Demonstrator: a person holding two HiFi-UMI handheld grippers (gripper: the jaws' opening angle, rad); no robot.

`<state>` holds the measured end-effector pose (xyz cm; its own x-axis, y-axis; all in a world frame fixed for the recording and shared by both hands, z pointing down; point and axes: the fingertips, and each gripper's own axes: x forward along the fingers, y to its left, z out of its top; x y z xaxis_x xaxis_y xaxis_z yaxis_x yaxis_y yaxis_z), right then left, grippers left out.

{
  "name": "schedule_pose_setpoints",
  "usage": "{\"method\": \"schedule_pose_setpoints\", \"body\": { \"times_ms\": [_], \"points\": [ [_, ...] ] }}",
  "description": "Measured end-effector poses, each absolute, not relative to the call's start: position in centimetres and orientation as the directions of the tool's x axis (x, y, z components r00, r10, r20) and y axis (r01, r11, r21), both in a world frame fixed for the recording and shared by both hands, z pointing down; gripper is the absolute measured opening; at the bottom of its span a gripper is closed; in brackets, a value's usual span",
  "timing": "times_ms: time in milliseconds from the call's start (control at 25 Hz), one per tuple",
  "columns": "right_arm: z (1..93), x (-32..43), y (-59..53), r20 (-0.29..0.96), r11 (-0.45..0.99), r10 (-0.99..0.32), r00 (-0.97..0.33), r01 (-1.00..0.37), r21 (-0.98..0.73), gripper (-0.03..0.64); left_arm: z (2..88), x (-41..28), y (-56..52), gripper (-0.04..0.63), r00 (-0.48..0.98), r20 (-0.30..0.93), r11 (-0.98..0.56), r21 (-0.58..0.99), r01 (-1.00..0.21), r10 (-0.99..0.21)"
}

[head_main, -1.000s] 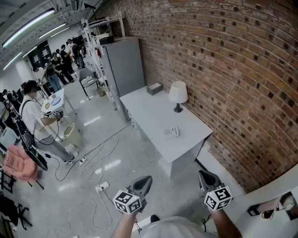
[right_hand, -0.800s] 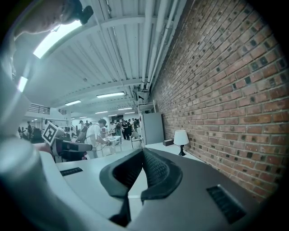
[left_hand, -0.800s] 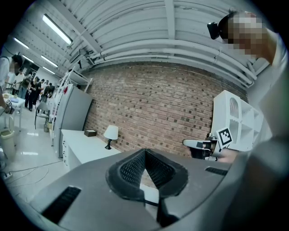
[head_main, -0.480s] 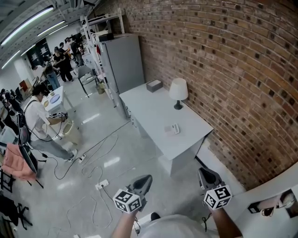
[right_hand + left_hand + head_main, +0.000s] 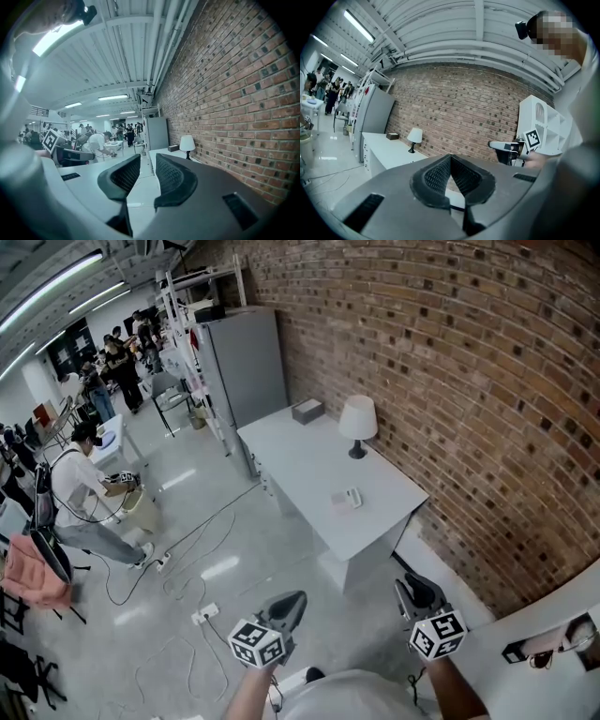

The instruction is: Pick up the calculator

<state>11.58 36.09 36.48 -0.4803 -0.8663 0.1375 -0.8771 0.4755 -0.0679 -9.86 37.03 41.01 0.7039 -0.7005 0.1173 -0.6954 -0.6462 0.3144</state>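
The calculator [image 5: 347,498], small, pale and flat, lies on the white table [image 5: 309,465] near its front right corner, far ahead of both grippers. Low in the head view my left gripper [image 5: 291,604] is held over the floor, its jaws shut tip to tip [image 5: 450,157] with nothing in them. My right gripper [image 5: 413,590] is level with it on the right. Its jaws are opening, and only a bare gap shows between them [image 5: 147,161]. The calculator shows in neither gripper view.
A white lamp [image 5: 357,423] and a small dark box [image 5: 307,411] stand on the table along the brick wall [image 5: 450,381]. A grey cabinet [image 5: 246,367] is behind the table. Cables [image 5: 187,559] trail over the floor on the left, where people [image 5: 80,488] work.
My right gripper's jaws have parted from shut. Both grippers have hardly moved. The person at the left has bent further over.
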Motion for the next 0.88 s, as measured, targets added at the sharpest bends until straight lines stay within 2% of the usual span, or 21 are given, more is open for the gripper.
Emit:
{"method": "schedule_pose_setpoints", "body": {
  "times_ms": [240, 880],
  "points": [
    [36.5, 10.4, 36.2, 0.137, 0.453, -0.878, -0.458, -0.889, -0.066, 0.15, 41.4, -11.0, 36.8, 0.014, 0.721, 0.114, -0.663, 0.317, -0.678, -0.683],
    [37.5, 7.6, 37.0, 0.16, 0.415, -0.892, -0.423, -0.906, -0.08, 0.147, 42.7, -14.1, 36.8, 0.014, 0.745, 0.125, -0.678, 0.339, -0.653, -0.655]
  ]
}}
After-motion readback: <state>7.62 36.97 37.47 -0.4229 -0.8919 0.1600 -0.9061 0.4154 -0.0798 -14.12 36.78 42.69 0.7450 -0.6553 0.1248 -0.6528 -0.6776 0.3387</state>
